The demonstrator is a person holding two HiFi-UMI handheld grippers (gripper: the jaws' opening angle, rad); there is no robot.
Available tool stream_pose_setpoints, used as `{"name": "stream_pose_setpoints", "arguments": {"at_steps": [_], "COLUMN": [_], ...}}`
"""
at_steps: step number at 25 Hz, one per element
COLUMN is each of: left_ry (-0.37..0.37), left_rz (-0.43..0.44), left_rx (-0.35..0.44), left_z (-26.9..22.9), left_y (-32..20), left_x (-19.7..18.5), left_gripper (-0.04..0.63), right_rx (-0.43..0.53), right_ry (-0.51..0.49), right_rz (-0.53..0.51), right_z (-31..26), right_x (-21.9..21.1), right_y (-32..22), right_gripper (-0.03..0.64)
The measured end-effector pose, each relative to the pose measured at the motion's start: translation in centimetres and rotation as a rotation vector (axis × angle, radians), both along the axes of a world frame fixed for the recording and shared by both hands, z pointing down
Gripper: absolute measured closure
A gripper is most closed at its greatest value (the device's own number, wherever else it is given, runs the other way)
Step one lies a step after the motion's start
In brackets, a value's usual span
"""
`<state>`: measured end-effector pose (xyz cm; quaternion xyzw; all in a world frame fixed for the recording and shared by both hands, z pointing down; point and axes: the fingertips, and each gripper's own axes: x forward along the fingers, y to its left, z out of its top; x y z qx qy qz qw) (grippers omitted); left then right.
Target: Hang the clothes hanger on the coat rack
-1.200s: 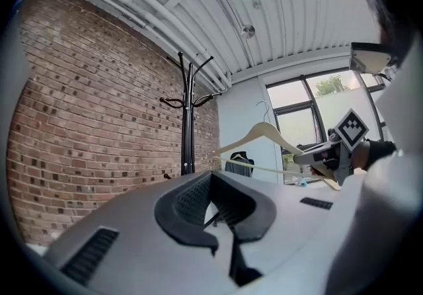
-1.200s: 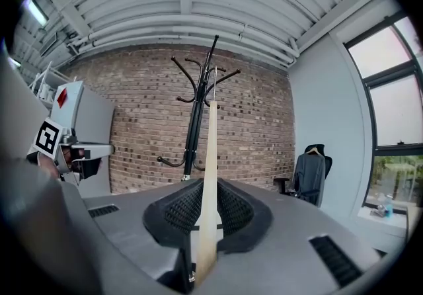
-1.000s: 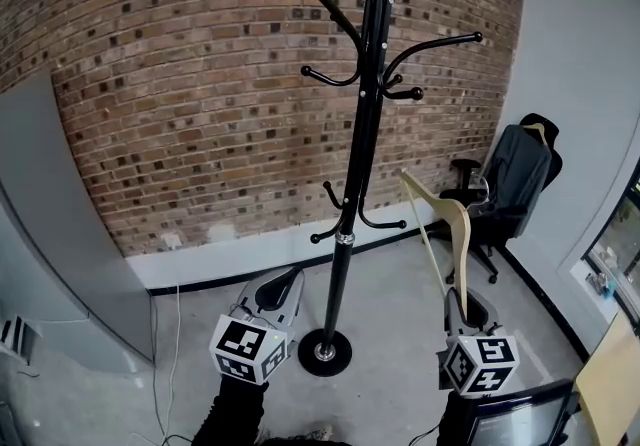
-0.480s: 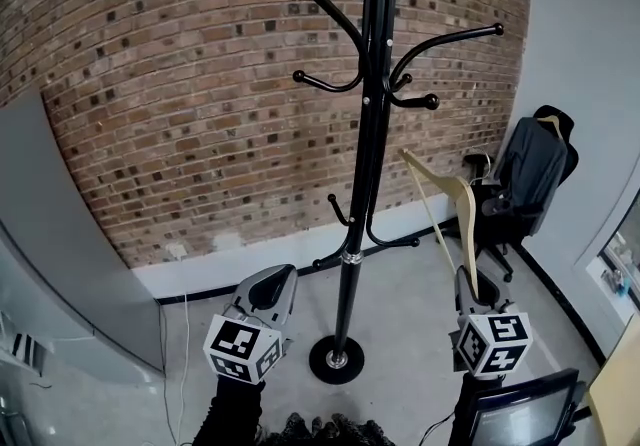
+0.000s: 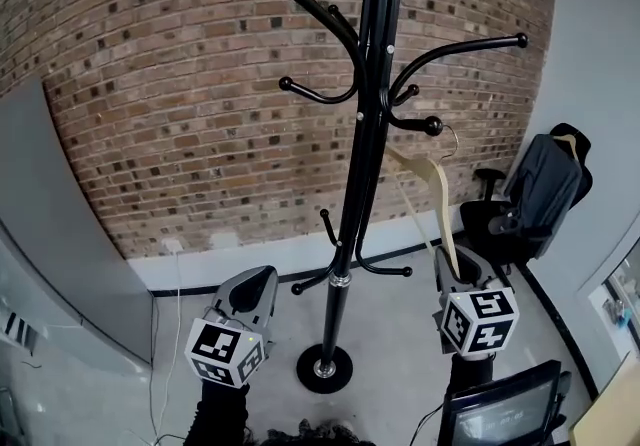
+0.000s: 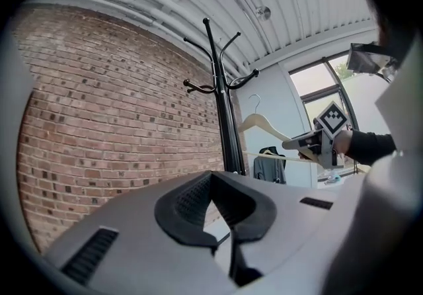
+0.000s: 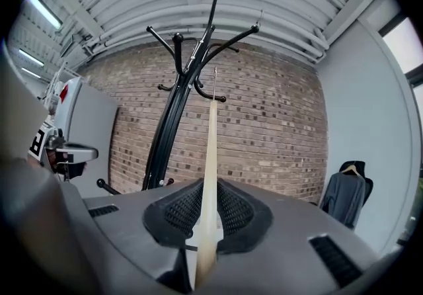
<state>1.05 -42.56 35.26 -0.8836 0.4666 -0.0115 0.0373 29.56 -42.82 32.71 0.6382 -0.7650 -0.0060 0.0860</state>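
I've got my right gripper [image 5: 455, 269] clamped on the hanger [image 5: 425, 174] by its lower end, upright so the hook sits just beside a peg [image 5: 432, 124] of the coat rack [image 5: 362, 154]. My left gripper [image 5: 255, 286] hangs closed and empty.

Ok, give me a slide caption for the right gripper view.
Wooden hanger clamped edge-on in the right claw, hook raised toward the black coat rack, brick wall behind.

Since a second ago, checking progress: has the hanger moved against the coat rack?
Yes: the hanger rose toward the coat rack, hook now beside a peg knob.
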Motion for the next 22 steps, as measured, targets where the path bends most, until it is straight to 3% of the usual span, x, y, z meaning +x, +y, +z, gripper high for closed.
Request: {"name": "stream_pose_setpoints", "arguments": {"at_steps": [11, 22], "left_ry": [-0.008, -0.001], "left_rz": [-0.111, -0.189], "left_rx": [-0.021, -0.045], "left_z": [0.9, 2.2], "left_y": [-0.6, -0.3], "left_x": [-1.3, -4.1], "left_gripper": [0.589, 0.589], "right_rx": [0.022, -0.036], "right_ry": [0.036, 0.036], "right_rz": [-0.139, -0.182], "right_z": [-2.5, -0.1], "right_x": [-1.9, -3.5], "right_y": [-8.0, -10.5], "right_gripper": [0.558, 0.558]}}
